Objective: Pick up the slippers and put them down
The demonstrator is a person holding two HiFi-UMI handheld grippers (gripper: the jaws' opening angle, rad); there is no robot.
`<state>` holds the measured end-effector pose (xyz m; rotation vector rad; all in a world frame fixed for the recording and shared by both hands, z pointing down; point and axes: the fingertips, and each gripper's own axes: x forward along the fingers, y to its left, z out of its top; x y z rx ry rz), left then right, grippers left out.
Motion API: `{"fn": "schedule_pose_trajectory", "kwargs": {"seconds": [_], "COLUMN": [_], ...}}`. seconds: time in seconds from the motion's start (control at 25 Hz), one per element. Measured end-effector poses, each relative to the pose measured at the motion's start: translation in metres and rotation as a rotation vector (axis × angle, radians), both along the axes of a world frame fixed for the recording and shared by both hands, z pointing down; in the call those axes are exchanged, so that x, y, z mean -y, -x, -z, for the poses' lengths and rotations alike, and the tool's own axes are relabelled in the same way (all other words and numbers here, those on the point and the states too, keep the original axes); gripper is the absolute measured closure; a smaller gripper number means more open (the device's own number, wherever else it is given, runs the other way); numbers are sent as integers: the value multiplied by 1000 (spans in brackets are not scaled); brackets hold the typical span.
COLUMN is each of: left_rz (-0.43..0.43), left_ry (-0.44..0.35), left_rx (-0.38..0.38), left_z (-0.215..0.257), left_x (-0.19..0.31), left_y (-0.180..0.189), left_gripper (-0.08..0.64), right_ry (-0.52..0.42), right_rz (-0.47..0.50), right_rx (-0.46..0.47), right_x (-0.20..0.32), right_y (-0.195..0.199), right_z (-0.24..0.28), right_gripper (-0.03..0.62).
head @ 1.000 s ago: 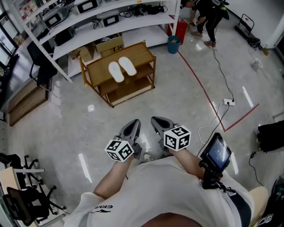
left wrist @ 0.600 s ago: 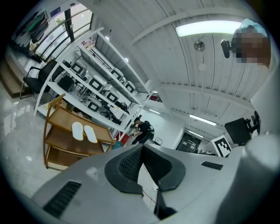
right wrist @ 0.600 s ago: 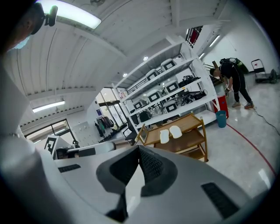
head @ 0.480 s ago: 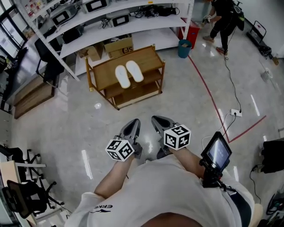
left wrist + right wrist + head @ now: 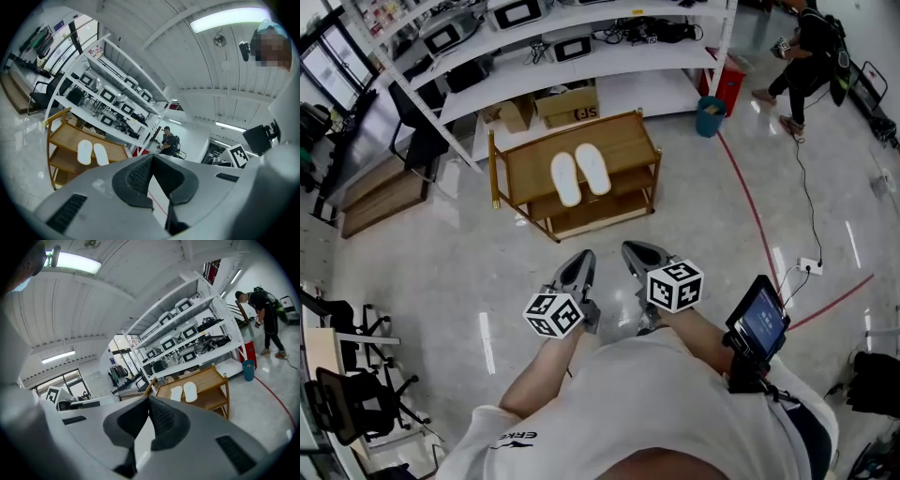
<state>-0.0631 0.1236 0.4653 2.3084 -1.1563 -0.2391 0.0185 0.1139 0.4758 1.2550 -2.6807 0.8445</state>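
At lower centre of the head view, the left hand-held gripper (image 5: 580, 262) and the right hand-held gripper (image 5: 637, 255) both have their jaws pressed together with nothing between them. They are well apart from the white slippers (image 5: 566, 180), which lie side by side on the wooden rack (image 5: 633, 141) at upper middle. Arriving with the jaws closed would likely shove a slipper across the rack top. Because the two lie so close, gripping one may nudge the other.

The slippers (image 5: 580, 175) are plain white on a honey-brown wooden rack (image 5: 628, 141). The left gripper (image 5: 584, 256) and right gripper (image 5: 629, 249) are grey, with black-and-white checked cubes. A red line (image 5: 751, 211) crosses the pale grey floor (image 5: 441, 272); the bin (image 5: 710, 116) is blue.
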Motion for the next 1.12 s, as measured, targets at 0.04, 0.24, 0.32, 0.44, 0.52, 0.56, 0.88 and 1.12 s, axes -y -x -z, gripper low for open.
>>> {"fn": "schedule_pose_trajectory", "kwargs": {"seconds": [0.04, 0.24, 0.32, 0.44, 0.52, 0.56, 0.88, 1.12], "left_rz": [14, 79, 99, 125, 143, 150, 157, 131], "left_ry": [1, 16, 25, 45, 62, 71, 109, 142], "left_rx": [5, 18, 28, 47, 63, 73, 92, 73], "left_z": [-1, -7, -9, -13, -16, -18, -29, -43], "left_x": [6, 26, 33, 38, 42, 46, 88, 142], "left_y": [-1, -11, -16, -18, -14, -12, 5, 17], "left_gripper": [555, 555, 555, 555, 555, 555, 556, 555], "right_ry": [1, 12, 15, 30, 42, 46, 86, 119], "right_rz": [8, 47, 56, 63, 67, 68, 43, 2], "right_rx": [2, 10, 18, 26, 30, 32, 31, 7], "right_x": [6, 28, 38, 49, 55, 58, 94, 141], "right_y": [-2, -16, -22, -27, -26, -26, -17, -12], "right_z": [-1, -8, -10, -16, -19, -20, -34, -44], "right_gripper": [586, 586, 586, 586, 586, 586, 586, 586]}}
